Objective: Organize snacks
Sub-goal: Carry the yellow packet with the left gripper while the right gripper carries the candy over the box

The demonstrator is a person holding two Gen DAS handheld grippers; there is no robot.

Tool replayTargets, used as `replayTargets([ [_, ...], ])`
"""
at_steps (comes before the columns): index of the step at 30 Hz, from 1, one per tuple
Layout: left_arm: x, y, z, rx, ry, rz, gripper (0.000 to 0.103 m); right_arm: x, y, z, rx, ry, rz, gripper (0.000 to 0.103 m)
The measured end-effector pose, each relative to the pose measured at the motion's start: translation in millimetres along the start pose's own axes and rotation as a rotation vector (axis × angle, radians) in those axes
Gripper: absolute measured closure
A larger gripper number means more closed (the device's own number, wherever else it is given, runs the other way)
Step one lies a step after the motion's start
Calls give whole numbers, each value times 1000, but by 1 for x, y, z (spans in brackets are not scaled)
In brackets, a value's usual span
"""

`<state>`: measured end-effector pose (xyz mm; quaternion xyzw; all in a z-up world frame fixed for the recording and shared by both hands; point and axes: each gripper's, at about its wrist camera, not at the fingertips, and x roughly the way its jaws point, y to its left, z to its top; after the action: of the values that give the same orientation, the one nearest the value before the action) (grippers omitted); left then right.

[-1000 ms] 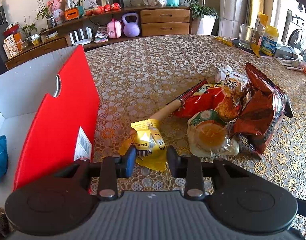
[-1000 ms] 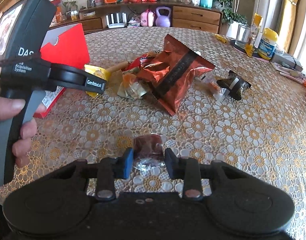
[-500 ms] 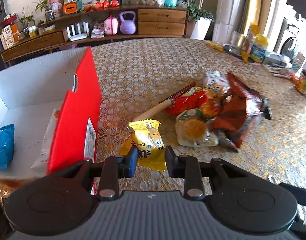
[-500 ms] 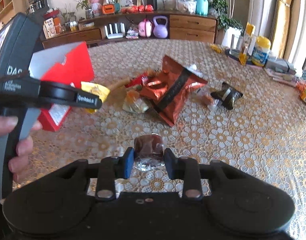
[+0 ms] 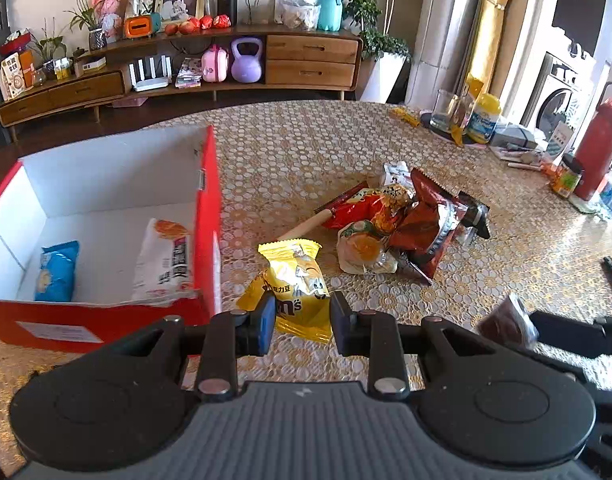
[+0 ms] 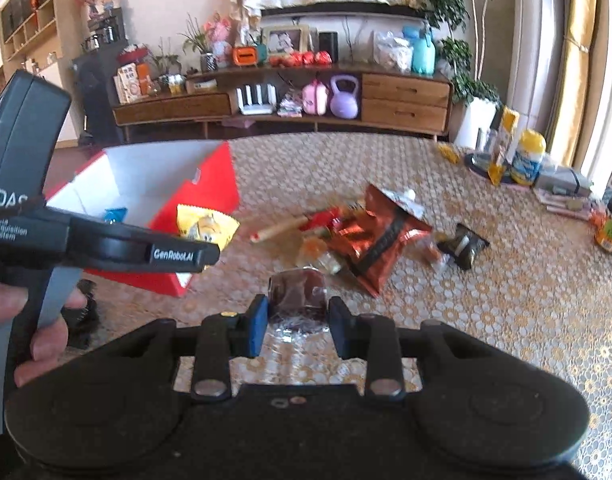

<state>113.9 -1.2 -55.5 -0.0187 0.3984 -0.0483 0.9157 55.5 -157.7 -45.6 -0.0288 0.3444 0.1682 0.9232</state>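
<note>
Now the left gripper point(image 5: 299, 317) clamps the yellow bag point(image 5: 293, 286), box point(image 5: 209, 216) at ten o'clock; the right gripper point(image 6: 297, 320) pinches a brown packet point(image 6: 297, 294), snack pile point(image 6: 370, 236) at one o'clock.

Yellow M&M's pouch point(image 5: 295, 292) and brown wrapped snack point(image 6: 297, 294), both lifted

1 red box point(image 5: 209, 216) holds 2 snack packs point(image 5: 57, 271), 2 grippers point(image 5: 299, 320) each carry 1 packet point(image 5: 295, 280), and 1 heap of snacks point(image 5: 402, 224) lies on the desk point(image 5: 306, 152).

Two close forward wrist views, shared snack pile point(image 5: 398, 224)
</note>
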Motion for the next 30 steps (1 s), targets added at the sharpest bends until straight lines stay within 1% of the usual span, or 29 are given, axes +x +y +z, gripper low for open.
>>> replayTargets([
  [6, -31, 16, 3, 10, -20, -9, 74, -14, 20, 15, -25, -29, 25, 72],
  [14, -61, 49, 8, -7, -22, -19, 74, -15, 49, 37, -66, -53, 48, 72],
  [21, -74, 82, 23, -8, -23, 7, 75, -2, 77, 57, -96, -55, 70, 72],
  [30, -80, 130, 42, 10, -5, 73, 75, 26, 113, 82, -125, -17, 88, 72],
])
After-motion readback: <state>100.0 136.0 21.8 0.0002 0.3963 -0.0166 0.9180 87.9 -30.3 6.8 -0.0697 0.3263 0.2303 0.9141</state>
